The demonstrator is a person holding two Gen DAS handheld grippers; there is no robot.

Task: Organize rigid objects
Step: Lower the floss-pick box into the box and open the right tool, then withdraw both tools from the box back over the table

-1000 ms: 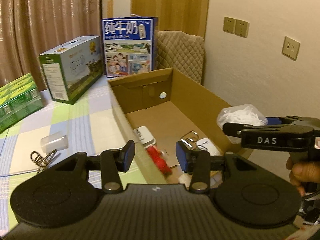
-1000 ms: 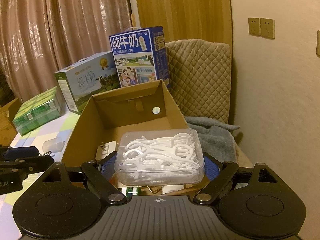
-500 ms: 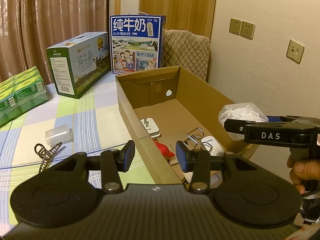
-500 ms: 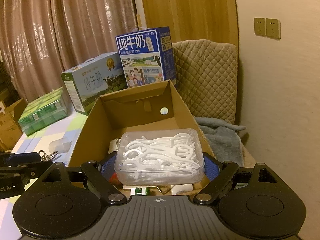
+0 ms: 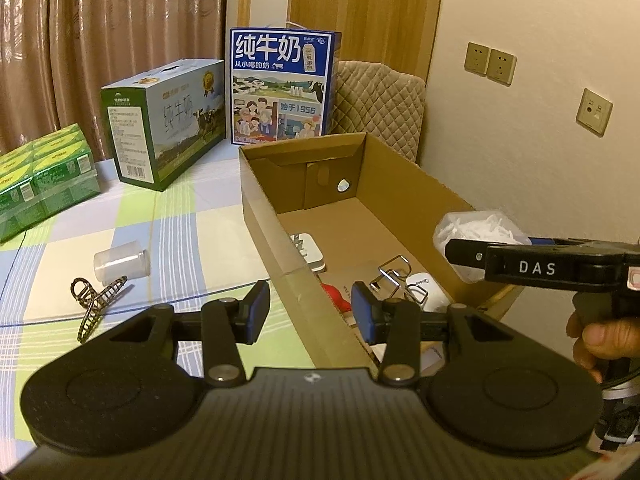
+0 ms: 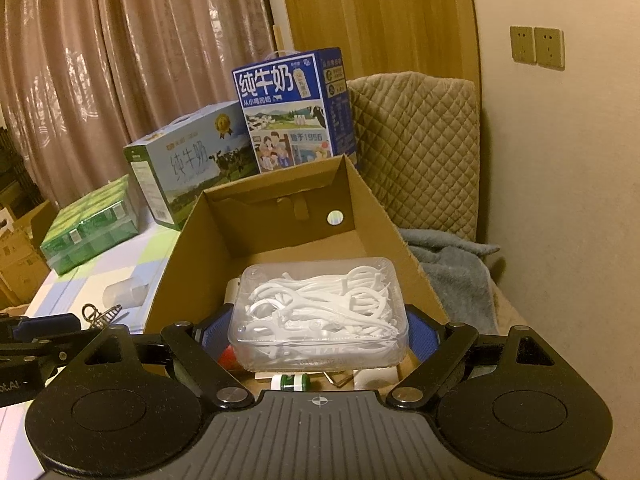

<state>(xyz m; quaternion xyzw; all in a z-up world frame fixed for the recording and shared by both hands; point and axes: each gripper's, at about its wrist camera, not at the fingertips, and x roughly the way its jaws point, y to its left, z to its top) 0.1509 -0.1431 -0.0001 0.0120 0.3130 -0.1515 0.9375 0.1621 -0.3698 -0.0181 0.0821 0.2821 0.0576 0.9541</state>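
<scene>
A clear plastic box of white floss picks point(image 6: 320, 312) sits between the pads of my right gripper point(image 6: 318, 332), which is shut on it above the near end of an open cardboard box point(image 6: 176, 264). In the left wrist view the floss box point(image 5: 476, 228) hangs over the right wall of the cardboard box point(image 5: 264, 216). My left gripper point(image 5: 310, 312) hovers at the box's near left corner, jaws a little apart with nothing between them. Inside lie a white plug point(image 5: 310, 250), a red item point(image 5: 334, 294), a metal clip point(image 5: 394, 270) and a green-capped bottle point(image 6: 290, 382).
On the checked tablecloth left of the box lie a dark hair claw point(image 5: 96, 300) and a clear cup point(image 5: 120, 266) on its side. Milk cartons point(image 5: 280, 88), point(image 5: 168, 120) and green packs point(image 5: 44, 176) stand behind. A quilted chair point(image 6: 416, 152) is at the right.
The left wrist view has levelled and shifted slightly, so the table left of the box shows more. The right gripper still holds the floss box in the same place.
</scene>
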